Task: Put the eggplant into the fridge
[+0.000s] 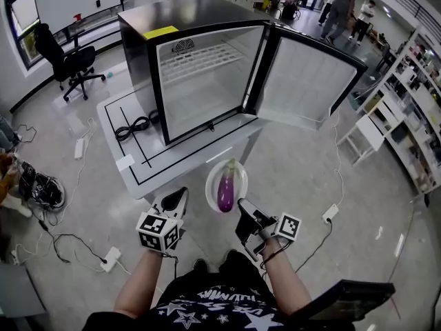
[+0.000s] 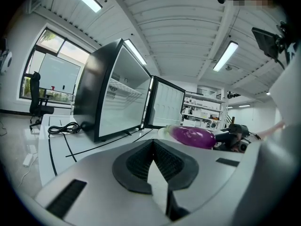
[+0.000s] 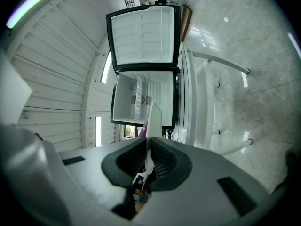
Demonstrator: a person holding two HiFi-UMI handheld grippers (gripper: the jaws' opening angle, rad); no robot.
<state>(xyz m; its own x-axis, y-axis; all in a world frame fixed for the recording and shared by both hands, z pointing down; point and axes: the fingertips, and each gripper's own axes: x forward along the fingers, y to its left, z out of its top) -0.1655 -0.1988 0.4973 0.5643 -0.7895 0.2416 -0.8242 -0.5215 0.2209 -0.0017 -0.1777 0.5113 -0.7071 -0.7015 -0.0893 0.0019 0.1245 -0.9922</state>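
A purple eggplant (image 1: pixel 225 188) lies on a small white plate (image 1: pixel 212 174) that hangs in the air just off the table's front edge. My right gripper (image 1: pixel 242 205) is shut on the plate's near right rim; in the right gripper view the rim (image 3: pixel 151 121) runs edge-on between the jaws. My left gripper (image 1: pixel 180 197) sits just left of the plate, apart from it, jaws shut on nothing. From the left gripper (image 2: pixel 153 142) the eggplant (image 2: pixel 193 137) shows to the right. The black mini fridge (image 1: pixel 200 88) stands on the white table (image 1: pixel 124 143), its door (image 1: pixel 303 81) swung open to the right, with a wire shelf inside.
A coiled black cable (image 1: pixel 134 126) lies on the table left of the fridge. Power strips and cords (image 1: pixel 110 257) trail over the floor at the left. An office chair (image 1: pixel 65 57) stands back left, white shelving (image 1: pixel 413 116) at the right, people (image 1: pixel 344 5) far behind.
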